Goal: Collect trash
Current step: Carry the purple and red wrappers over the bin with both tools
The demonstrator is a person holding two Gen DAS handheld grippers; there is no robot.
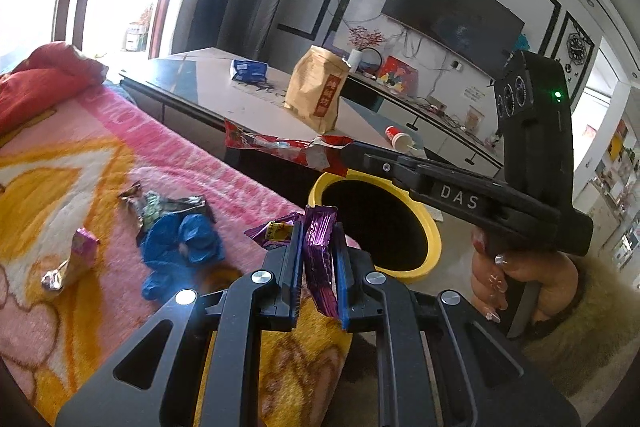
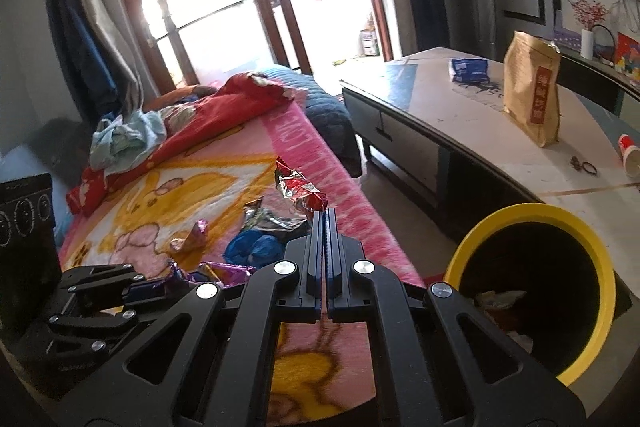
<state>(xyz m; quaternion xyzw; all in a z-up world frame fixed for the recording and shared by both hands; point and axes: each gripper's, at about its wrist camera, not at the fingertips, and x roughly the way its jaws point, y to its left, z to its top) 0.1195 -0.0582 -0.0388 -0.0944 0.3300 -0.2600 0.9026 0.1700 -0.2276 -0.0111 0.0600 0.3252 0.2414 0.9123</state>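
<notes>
Over on the left of the pink blanket (image 1: 80, 155) a few bits are waiting: a small pink-and-foil wrapper (image 1: 74, 261), a crumpled silver wrapper (image 1: 168, 205), and a scrunched blue bag (image 1: 180, 247) just beside it. Those are untouched, so the job looks partway through.

Moving right, the left gripper (image 1: 318, 259) has its jaws drawn in close on a purple wrapper (image 1: 320, 247), which stands upright between the pads, its top poking above the fingertips. It hangs over the blanket's edge, near the bin but not yet above its mouth.

Further right, the right gripper (image 2: 325, 223) has its jaws pressed nearly together, pinching the end of a red foil wrapper (image 2: 300, 189). From the other side that wrapper can be seen stretched out in the air above the near rim of the yellow bin (image 1: 432, 243). There is already some rubbish lying in the bottom of the bin.

So both hands look loaded and this seems to be the carry-and-drop step. I'd say the red wrapper needs bringing a little further over the dark opening before the jaws part, then the purple one has to swing right over the rim; both are light and crinkly and may cling to the pads
</notes>
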